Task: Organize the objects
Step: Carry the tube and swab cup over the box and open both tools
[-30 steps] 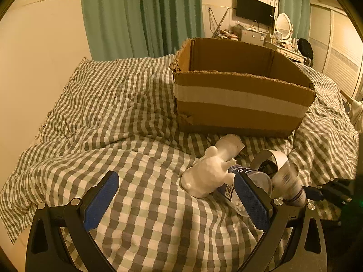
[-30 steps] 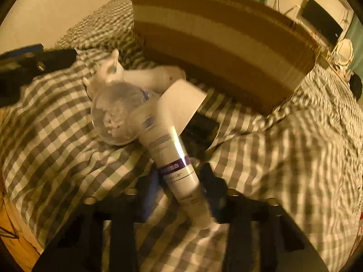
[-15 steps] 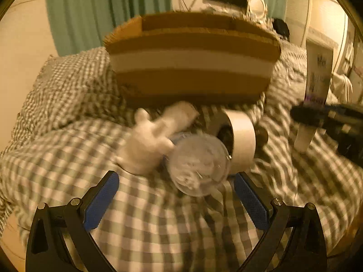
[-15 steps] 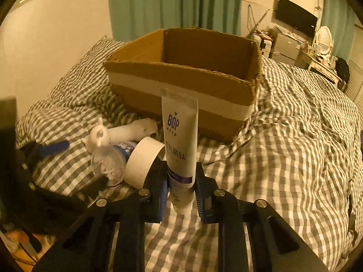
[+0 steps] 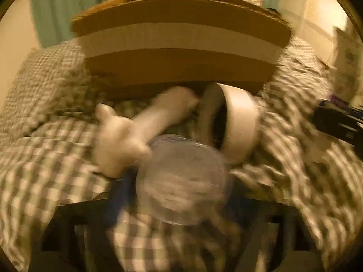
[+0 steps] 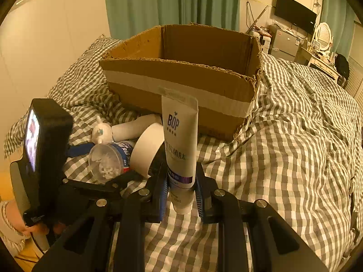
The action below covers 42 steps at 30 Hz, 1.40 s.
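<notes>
Right gripper (image 6: 181,190) clamps upright tube (image 6: 180,140) before box (image 6: 181,77), left gripper (image 5: 179,195) blurred, jaws either side of jar (image 5: 181,181), grip unclear, tape roll (image 5: 236,122) beside

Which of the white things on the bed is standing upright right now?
The BOP tube, clamped upright in the right gripper. The tape roll and white bottle lie on the blanket.

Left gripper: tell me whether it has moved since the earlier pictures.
Yes. The left gripper has come forward and low toward the clear jar; the cardboard box looms larger, and the jar now sits between the blurred fingers.
</notes>
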{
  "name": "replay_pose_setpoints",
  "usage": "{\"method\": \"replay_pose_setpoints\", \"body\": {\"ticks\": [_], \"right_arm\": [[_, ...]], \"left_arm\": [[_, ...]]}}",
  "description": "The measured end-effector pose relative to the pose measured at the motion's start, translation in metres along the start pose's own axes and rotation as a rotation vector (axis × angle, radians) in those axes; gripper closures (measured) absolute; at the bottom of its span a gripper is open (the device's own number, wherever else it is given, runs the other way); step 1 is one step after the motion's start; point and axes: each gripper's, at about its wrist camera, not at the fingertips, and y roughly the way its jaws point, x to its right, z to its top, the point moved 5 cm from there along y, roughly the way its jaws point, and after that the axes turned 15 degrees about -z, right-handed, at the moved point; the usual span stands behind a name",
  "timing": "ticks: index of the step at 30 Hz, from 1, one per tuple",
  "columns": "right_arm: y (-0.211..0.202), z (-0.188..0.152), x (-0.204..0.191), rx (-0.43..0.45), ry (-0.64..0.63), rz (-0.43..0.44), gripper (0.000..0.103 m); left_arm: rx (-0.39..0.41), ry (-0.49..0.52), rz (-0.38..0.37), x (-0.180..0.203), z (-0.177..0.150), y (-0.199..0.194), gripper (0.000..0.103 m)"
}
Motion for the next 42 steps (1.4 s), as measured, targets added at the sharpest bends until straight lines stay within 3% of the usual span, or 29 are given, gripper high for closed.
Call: {"method": "replay_pose_setpoints", "body": {"ticks": [5, 11, 20, 29, 36, 42], "right_arm": [[-0.002, 0.001, 0.000, 0.004, -0.002, 0.002, 0.083], [-0.011, 0.005, 0.004, 0.020, 0.010, -0.002, 0.083], [-0.068, 0.034, 0.013, 0.103, 0.027, 0.012, 0.083], [-0.119, 0.100, 0.024, 0.241, 0.021, 0.051, 0.083], [-0.102, 0.178, 0.037, 0.309, 0.028, 0.069, 0.083], [-0.028, 0.219, 0.056, 0.273, 0.081, 0.089, 0.083]], "left_arm": [[-0.007, -0.001, -0.005, 0.001, -0.005, -0.007, 0.037], [0.027, 0.001, -0.004, 0.010, -0.001, -0.042, 0.038], [0.208, 0.031, 0.010, 0.028, 0.038, -0.127, 0.039], [0.414, 0.062, 0.052, 0.037, 0.119, -0.191, 0.039], [0.510, 0.060, 0.072, 0.013, 0.196, -0.184, 0.039], [0.495, 0.068, 0.069, -0.010, 0.238, -0.127, 0.039]]}}
